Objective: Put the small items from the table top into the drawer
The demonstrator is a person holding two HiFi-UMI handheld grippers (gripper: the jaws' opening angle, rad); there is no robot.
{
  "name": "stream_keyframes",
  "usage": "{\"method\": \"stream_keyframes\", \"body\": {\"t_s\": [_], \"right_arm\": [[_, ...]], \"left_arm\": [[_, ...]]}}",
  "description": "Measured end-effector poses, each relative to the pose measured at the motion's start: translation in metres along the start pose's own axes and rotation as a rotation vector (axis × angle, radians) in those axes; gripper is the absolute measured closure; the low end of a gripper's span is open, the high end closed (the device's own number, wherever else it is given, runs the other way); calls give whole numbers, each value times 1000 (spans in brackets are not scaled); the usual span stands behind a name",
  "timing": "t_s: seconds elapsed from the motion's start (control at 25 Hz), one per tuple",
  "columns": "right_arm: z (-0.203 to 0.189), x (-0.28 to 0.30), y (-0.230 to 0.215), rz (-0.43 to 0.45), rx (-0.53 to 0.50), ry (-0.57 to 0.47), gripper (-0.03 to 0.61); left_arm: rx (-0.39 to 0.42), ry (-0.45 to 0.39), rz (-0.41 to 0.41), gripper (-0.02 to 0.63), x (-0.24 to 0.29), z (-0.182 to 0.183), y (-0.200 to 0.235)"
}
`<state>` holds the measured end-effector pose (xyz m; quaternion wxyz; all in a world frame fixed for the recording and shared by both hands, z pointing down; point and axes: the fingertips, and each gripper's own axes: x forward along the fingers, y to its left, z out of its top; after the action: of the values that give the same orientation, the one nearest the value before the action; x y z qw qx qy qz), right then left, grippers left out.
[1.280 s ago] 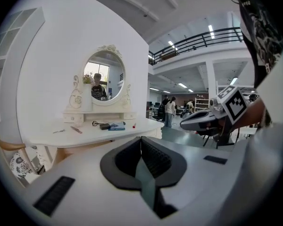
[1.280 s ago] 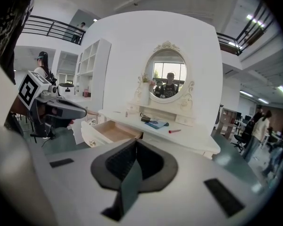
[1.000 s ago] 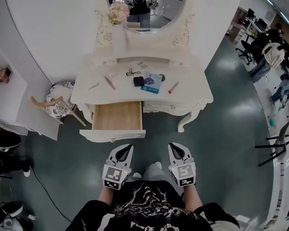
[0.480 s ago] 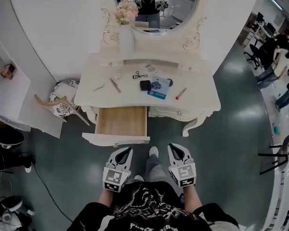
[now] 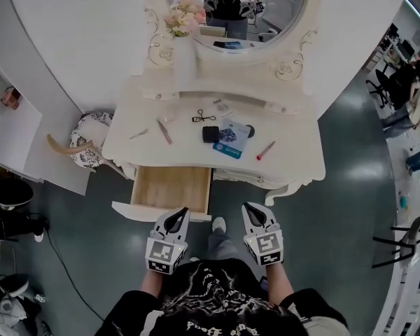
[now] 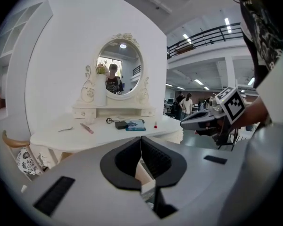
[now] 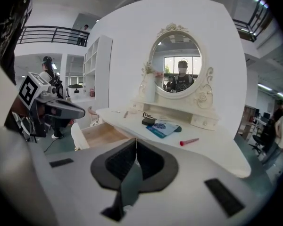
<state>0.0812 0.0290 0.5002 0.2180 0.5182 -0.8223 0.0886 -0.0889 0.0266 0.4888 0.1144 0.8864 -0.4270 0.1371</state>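
The small items lie on the white dressing table (image 5: 294,161): a black box (image 5: 211,134), a blue booklet (image 5: 234,140), a red pen (image 5: 265,150), a pink stick (image 5: 164,131), silver tweezers (image 5: 138,134) and a black curler (image 5: 202,117). The wooden drawer (image 5: 171,187) stands pulled out at the front left. My left gripper (image 5: 179,218) is shut and empty, just short of the drawer's front. My right gripper (image 5: 253,213) is shut and empty in front of the table, right of the drawer. The right gripper view shows the box (image 7: 148,121), booklet (image 7: 162,127) and pen (image 7: 189,141).
An oval mirror (image 5: 238,5) and a vase of flowers (image 5: 185,26) stand at the table's back. A patterned chair (image 5: 84,145) sits left of the table, beside a white shelf unit (image 5: 14,138). People and office chairs (image 5: 406,82) are at the far right.
The person has stepped toward the table, so the table and drawer are nearer to both grippers. Both grippers stay shut and side by side.
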Motion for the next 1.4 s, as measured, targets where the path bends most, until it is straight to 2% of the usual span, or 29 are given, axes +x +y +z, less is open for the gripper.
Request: {"method": "stream_keyframes", "body": {"t_s": [0.24, 0.64, 0.84, 1.08, 1.4], "right_arm": [[16, 33, -43, 45, 11, 8, 521], [30, 84, -117, 91, 59, 36, 492], [29, 105, -132, 126, 99, 63, 485], [36, 133, -143, 165, 190, 86, 437], [46, 163, -157, 162, 330, 121, 409]], "left_arm": [[-13, -2, 42, 598, 45, 19, 5], [-25, -5, 122, 598, 108, 43, 14], [-33, 0, 157, 598, 126, 46, 17], [-51, 8, 210, 598, 133, 43, 28], [-55, 24, 238, 598, 134, 40, 39]]}}
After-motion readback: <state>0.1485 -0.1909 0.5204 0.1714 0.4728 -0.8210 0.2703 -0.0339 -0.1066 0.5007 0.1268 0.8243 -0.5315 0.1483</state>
